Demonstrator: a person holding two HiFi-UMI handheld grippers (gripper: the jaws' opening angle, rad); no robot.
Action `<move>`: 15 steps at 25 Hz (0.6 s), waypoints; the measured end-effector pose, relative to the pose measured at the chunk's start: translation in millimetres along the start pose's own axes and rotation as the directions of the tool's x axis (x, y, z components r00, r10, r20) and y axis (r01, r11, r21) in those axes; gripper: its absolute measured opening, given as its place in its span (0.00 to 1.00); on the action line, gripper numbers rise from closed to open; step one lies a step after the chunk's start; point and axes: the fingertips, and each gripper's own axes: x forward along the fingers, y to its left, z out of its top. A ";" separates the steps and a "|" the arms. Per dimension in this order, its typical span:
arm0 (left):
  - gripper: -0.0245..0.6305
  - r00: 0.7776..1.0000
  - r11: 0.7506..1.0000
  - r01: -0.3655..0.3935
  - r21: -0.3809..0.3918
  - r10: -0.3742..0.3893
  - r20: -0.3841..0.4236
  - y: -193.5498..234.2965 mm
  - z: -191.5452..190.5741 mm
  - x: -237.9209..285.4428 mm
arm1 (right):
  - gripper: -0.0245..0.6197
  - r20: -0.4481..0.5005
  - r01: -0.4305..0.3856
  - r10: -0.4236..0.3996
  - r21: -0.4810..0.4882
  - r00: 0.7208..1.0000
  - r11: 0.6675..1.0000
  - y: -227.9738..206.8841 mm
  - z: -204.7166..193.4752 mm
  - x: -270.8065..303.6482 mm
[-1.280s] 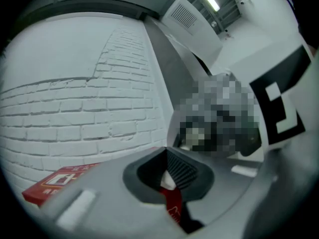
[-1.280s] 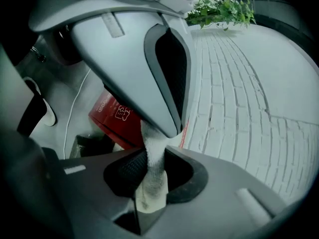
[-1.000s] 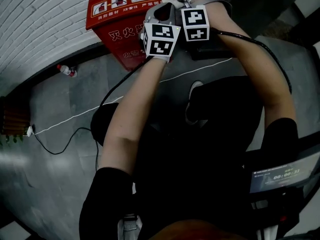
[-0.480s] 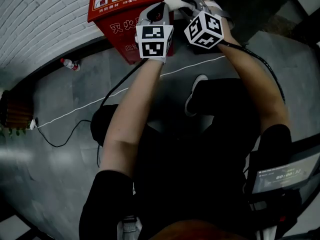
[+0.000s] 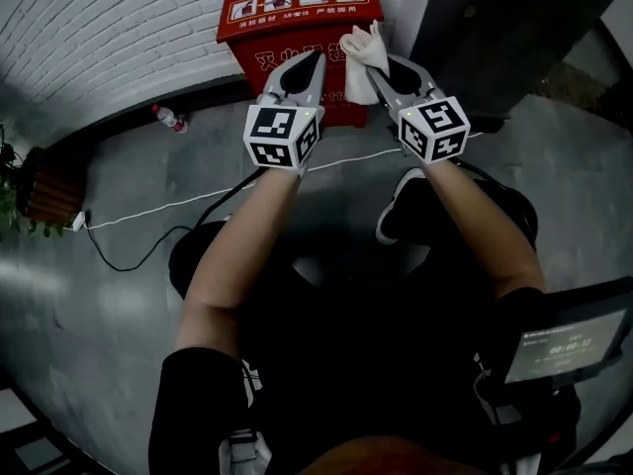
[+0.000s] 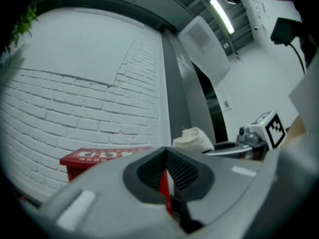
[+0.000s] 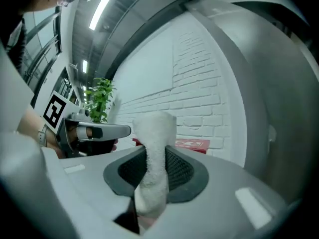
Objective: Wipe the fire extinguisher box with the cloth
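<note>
Right claw (image 5: pixel 384 67): clenched on a white cloth (image 5: pixel 362 55) that sticks up past its tips. Left claw (image 5: pixel 315 62): closed with nothing in it, just beside the right. Shoe (image 5: pixel 396 206) and white cable (image 5: pixel 148 218): on the grey floor (image 5: pixel 119 364) below the arms. Plastic bottle (image 5: pixel 170 119): lying at the wall foot. Red fire extinguisher box (image 5: pixel 287 28): on the floor beyond both claws, backed against a white brick wall (image 5: pixel 99 38). Whether the cloth touches the box cannot be told. Green plant (image 7: pixel 99 101): far left.

Both arms were stretched forward, side by side. The left gripper (image 5: pixel 315 62) looked shut, with nothing in it. The right gripper (image 5: pixel 384 65) pinched the cloth (image 5: pixel 360 59) tight.
</note>
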 end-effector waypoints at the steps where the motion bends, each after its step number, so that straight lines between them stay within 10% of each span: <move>1: 0.04 1.000 1.000 -0.001 -0.005 0.001 -0.004 -0.2 -2.9 -9.5 | 0.19 0.013 -0.013 0.013 -0.006 1.000 1.000 10.0 -0.9 -3.8; 15: 0.04 0.998 1.000 0.014 0.017 -0.013 -0.057 -3.1 -52.0 -63.6 | 0.19 0.112 -0.072 0.071 0.006 0.991 0.997 49.9 6.6 -15.9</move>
